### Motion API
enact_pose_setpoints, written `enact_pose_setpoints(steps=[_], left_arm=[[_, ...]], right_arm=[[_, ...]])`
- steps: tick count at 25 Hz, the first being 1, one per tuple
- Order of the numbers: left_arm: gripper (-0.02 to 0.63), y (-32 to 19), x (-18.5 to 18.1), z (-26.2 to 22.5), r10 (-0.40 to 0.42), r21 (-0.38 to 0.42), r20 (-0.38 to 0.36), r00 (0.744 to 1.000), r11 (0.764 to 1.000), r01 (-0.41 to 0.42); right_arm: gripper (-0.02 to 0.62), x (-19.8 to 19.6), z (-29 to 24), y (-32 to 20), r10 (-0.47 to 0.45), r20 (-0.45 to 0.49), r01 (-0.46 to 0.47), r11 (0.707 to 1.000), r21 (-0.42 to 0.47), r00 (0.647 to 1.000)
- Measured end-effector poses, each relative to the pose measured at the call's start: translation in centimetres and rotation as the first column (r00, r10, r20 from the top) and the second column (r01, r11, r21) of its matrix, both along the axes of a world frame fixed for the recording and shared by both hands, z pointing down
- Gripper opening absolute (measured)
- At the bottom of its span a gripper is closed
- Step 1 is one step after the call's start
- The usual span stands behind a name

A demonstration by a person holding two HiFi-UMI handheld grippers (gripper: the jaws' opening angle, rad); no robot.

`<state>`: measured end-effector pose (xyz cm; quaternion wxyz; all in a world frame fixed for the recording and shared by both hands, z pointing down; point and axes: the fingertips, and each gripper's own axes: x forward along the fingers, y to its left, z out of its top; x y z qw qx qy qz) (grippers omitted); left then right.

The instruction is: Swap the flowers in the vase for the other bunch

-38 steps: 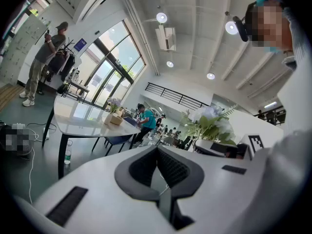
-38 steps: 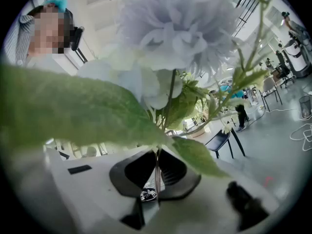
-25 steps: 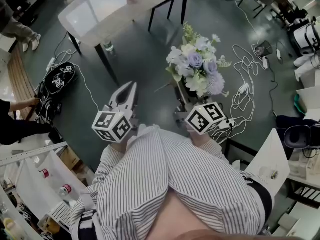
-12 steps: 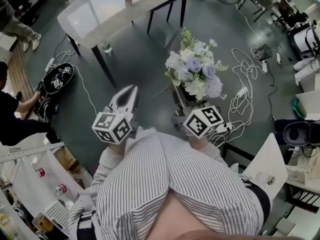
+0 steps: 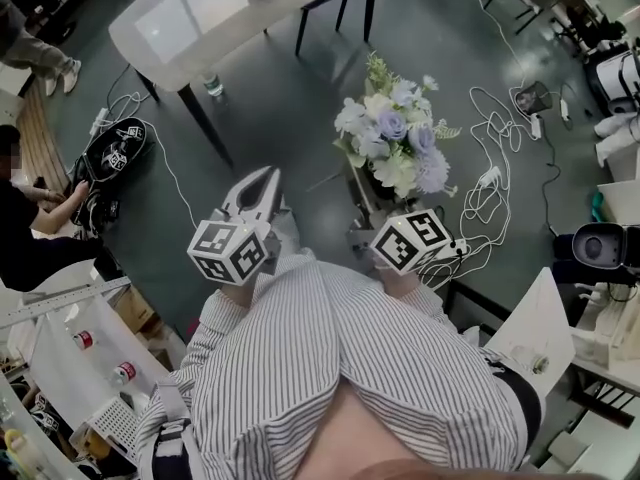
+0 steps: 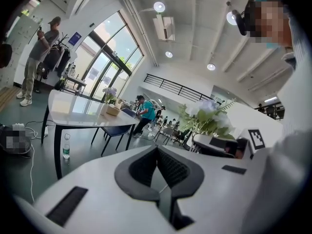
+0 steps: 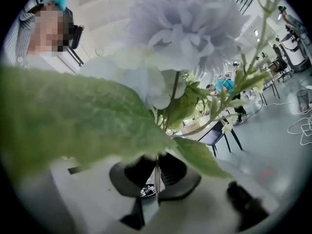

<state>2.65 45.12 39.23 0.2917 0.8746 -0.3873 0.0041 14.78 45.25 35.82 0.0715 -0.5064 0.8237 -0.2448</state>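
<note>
item: left gripper [image 6: 157, 149], jaws clenched tip to tip with nothing between them; held out level in front of the person's striped shirt [image 5: 340, 368], over bare grey floor [image 5: 280, 118]. item: right gripper [image 7: 156, 178], jaws grasping the thin green stems of a bunch of flowers [image 5: 392, 138]; one stem runs straight down between the pads. the bunch stands upright above this gripper, with white and pale lilac blooms and green leaves, carried in the air over the floor, well apart from the table [image 5: 200, 18]. in the right gripper view a large lilac bloom and a broad leaf fill most of the frame. item: table, pale top, dark legs, ahead and to the left; the left gripper view shows a second small bunch [image 6: 109, 92] standing at its far end beside a box, its vessel too small to make out. item: water bottle [image 5: 212, 86], upright on the floor by a table leg. item: black bag [image 5: 115, 158], on the floor at far left. item: white cables [image 5: 490, 183], looped on the floor to the right of the carried bunch.
</note>
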Motion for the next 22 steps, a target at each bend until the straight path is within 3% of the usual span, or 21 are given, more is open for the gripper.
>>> enact_pose_setpoints(steps=[7,22], left_arm=[[0.014,-6.1,0.1,0.6,0.028,0.006,-0.004,1.000,1.000,-0.028],[0.014,-23.4,-4.6,0.1,0.027,0.043,-0.032,0.999,0.999,-0.025]], right_arm=[[0.028,0.2,0.7,-6.2,0.032,0.003,-0.032,0.999,0.009,0.999],[0.028,-3.4,-0.6,-22.7,0.078,-0.025,-0.076,0.995,0.065,0.997]])
